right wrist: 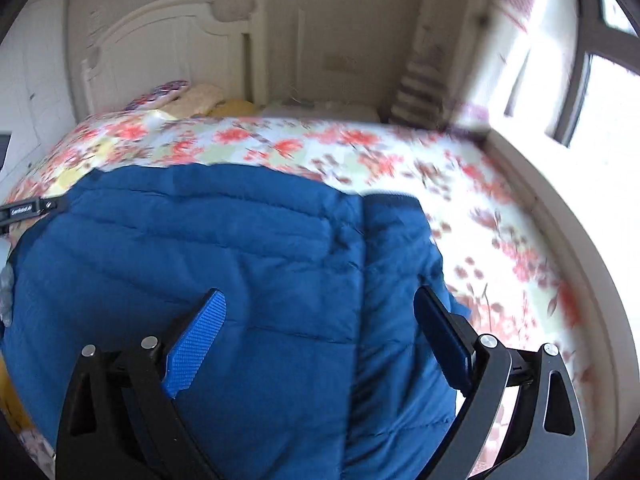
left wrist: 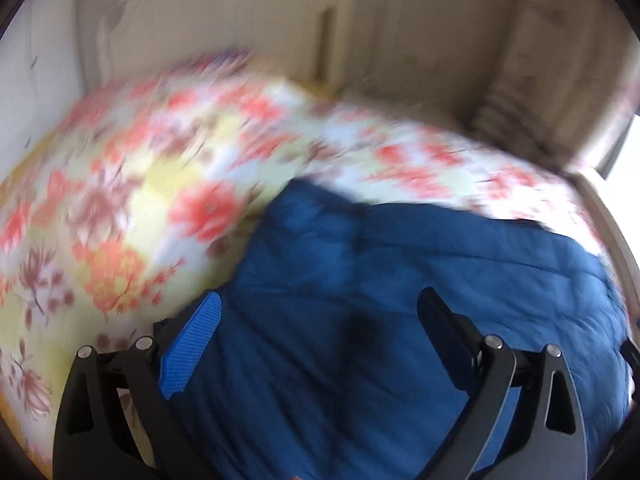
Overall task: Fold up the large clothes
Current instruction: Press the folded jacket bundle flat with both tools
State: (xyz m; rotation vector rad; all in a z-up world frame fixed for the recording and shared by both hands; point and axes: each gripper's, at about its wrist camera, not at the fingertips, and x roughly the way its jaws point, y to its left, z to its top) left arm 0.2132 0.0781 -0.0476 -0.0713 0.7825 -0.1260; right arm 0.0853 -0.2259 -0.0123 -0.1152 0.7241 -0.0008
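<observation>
A blue quilted down jacket (right wrist: 224,252) lies spread on a bed with a floral cover (right wrist: 360,148). In the right wrist view it fills the lower left and middle, with a fold line running down its right part. My right gripper (right wrist: 320,308) hovers open just above it, nothing between its blue pads. In the left wrist view the jacket (left wrist: 400,280) fills the lower right, blurred by motion. My left gripper (left wrist: 320,308) is open over the jacket's left edge, its left finger (left wrist: 192,344) beside the floral cover (left wrist: 140,200). Part of the left gripper (right wrist: 28,210) shows at the jacket's far left.
A white headboard (right wrist: 168,40) and pillows (right wrist: 192,96) stand at the far end of the bed. A bright window (right wrist: 580,92) and a low ledge (right wrist: 560,216) run along the right side. A cream wall (left wrist: 400,20) lies behind.
</observation>
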